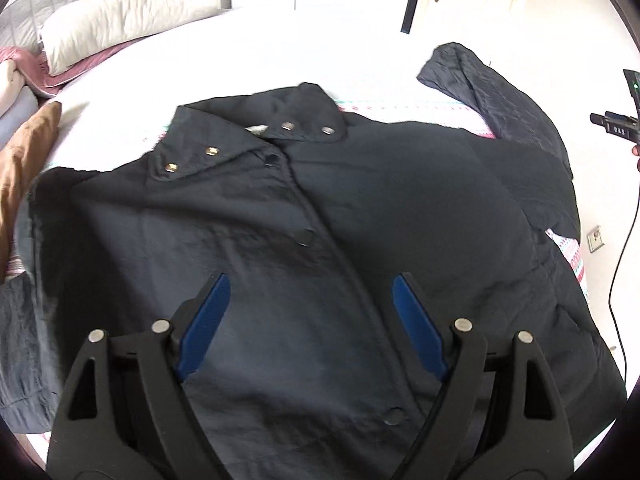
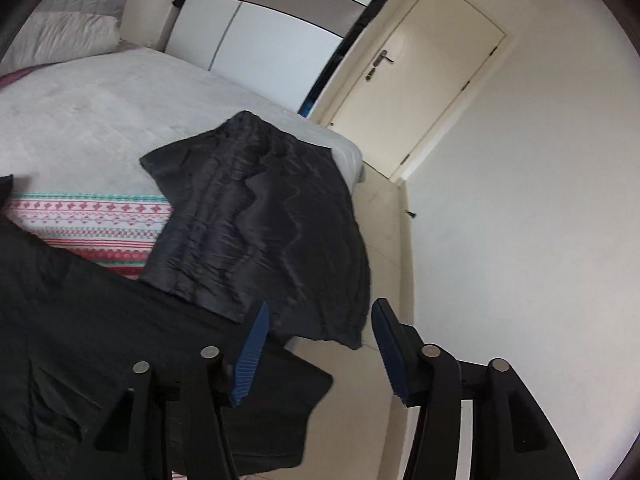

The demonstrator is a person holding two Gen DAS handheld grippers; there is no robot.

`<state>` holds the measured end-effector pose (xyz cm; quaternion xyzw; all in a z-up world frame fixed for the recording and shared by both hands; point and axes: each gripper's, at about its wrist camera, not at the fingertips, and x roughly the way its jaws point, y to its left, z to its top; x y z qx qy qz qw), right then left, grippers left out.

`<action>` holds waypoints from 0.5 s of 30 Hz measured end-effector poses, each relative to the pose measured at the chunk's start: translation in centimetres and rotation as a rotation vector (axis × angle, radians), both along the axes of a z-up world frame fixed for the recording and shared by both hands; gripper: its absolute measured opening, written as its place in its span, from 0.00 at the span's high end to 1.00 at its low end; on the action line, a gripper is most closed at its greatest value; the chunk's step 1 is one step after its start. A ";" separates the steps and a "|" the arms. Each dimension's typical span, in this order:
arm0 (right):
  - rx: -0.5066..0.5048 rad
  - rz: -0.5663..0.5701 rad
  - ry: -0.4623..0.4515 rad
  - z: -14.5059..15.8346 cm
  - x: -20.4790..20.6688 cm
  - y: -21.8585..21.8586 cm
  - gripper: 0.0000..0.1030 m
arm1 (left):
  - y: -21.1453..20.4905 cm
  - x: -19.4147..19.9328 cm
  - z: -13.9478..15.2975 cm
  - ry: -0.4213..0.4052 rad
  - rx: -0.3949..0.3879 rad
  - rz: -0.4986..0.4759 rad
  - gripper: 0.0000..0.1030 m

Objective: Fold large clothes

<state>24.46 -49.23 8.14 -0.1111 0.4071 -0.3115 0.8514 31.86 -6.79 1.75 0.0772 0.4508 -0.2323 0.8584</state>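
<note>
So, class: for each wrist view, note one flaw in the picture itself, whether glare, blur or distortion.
Left wrist view: the white bedsheet is blown out by glare, and the dark jacket loses detail. Right wrist view: fisheye bends the door and wardrobe lines, and the jacket sleeve looks slightly smeared.

Matt dark cloth jacket [image 1: 248, 248], shiny metal snaps [image 1: 287, 125]
</note>
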 end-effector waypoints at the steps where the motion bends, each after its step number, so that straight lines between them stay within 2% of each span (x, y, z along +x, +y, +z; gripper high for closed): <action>1: 0.039 0.053 -0.001 -0.3 1.4 1.7 0.38 | 0.9 1.1 0.4 -0.014 0.023 0.025 0.19; 3: 0.149 0.151 -0.004 -1.0 4.1 5.0 0.38 | 2.5 3.9 1.1 -0.033 0.069 0.077 0.19; 5: 0.296 0.241 -0.005 -2.1 7.3 8.2 0.38 | 4.1 7.0 1.5 -0.028 0.057 0.144 0.19; 8: 0.470 0.309 0.017 -4.5 12.5 13.1 0.37 | 5.6 11.8 1.7 -0.003 -0.023 0.235 0.19; 11: 0.619 0.344 0.037 -7.2 18.2 17.7 0.37 | 5.4 15.6 1.1 0.001 -0.137 0.281 0.19; 15: 0.749 0.382 0.051 -10.5 25.3 24.0 0.37 | 4.6 19.3 -2.3 0.040 -0.247 0.410 0.19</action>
